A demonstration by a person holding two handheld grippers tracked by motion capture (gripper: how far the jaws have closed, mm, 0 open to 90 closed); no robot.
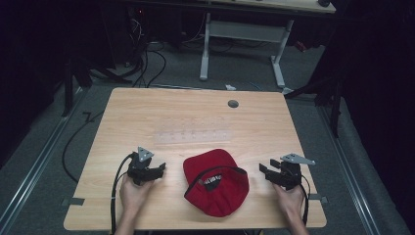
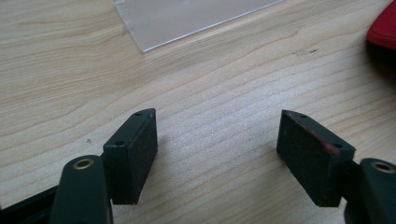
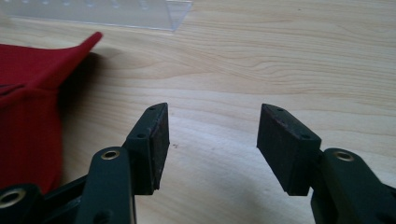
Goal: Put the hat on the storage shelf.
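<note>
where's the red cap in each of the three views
High view: red cap lies at bottom centre of the table, between the two grippers.
Left gripper view: a red edge at the far right, upper corner.
Right gripper view: along the left side.
Shared landmark: the clear plastic strip beyond the cap.

On your counter (image 1: pixel 147 112): one red cap (image 1: pixel 215 182); one clear plastic strip (image 1: pixel 193 135), apparently a single piece, though it is faint from above; one grey round plug (image 1: pixel 233 104) set in the top. In your hands: two grippers, left gripper (image 1: pixel 160 169) and right gripper (image 1: pixel 264 170).
</note>
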